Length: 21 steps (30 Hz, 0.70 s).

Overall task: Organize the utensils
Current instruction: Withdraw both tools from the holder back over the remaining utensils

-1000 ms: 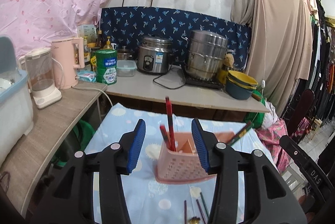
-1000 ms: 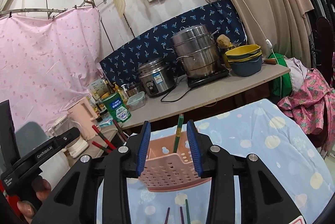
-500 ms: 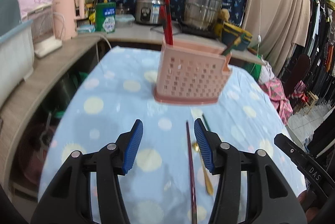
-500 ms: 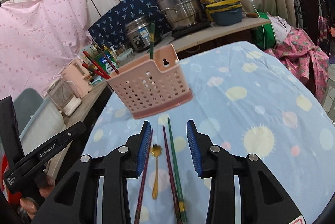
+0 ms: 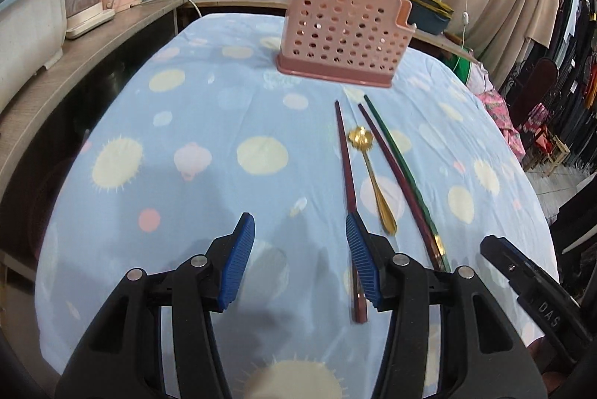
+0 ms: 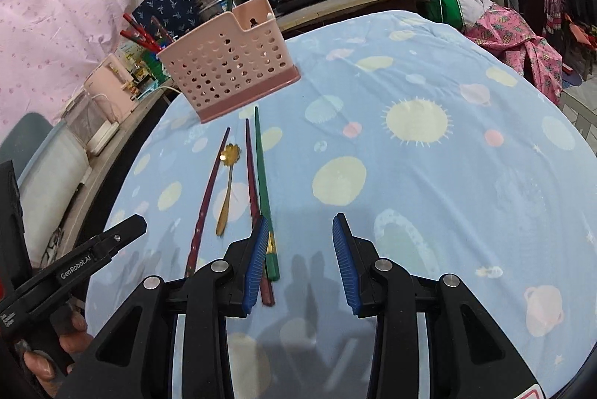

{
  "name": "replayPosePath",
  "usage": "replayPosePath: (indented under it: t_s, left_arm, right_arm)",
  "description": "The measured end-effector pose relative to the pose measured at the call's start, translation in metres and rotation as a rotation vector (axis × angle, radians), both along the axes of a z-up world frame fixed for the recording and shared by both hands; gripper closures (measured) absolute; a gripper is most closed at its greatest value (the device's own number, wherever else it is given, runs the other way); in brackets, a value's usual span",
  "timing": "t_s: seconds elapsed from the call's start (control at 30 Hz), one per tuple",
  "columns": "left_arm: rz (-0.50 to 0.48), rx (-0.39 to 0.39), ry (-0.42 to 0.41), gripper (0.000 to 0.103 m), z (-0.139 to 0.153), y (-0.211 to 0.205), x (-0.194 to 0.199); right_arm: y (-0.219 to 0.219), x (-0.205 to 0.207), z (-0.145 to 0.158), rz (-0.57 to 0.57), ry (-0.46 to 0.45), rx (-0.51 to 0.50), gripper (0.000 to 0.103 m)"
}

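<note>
The surface point(image 5: 209, 123) in front of you is draped in a soft blue cloth with pale dots, so thin things lie flush on it. At its far end stands the pink perforated plastic utensil basket point(image 5: 345, 37), already holding red and green chopsticks; take it as your landmark.

On your side of that basket, near it, lie the loose pieces side by side: a dark maroon chopstick point(image 5: 345, 171), a second maroon chopstick point(image 5: 391, 171), a green chopstick point(image 5: 406, 167) touching it, and between the maroon ones a small gold flower-bowled spoon point(image 5: 375, 182). All are likely light, stiff and slick; pinch each near its thick near end.

Your left hand-held gripper point(image 5: 300, 259) hangs half-wide and empty, its right finger over the first maroon chopstick. Your right hand-held gripper point(image 6: 300, 261) is also parted and empty, just beside the green one. Nothing blocks the path to the basket.
</note>
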<state>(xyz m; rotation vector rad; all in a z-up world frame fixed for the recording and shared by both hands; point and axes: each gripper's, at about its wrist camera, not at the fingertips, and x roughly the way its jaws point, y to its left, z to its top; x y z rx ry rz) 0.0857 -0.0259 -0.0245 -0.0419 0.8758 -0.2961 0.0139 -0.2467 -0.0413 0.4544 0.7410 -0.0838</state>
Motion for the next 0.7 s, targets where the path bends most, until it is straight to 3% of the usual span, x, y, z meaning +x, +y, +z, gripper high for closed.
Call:
replayPosePath:
  t_s: [0.7]
  left_arm:
    - [-0.072, 0.047, 0.045, 0.05, -0.03, -0.022, -0.029]
  right_arm:
    - [0.016, -0.018, -0.026, 0.03, 0.055, -0.014, 0.067]
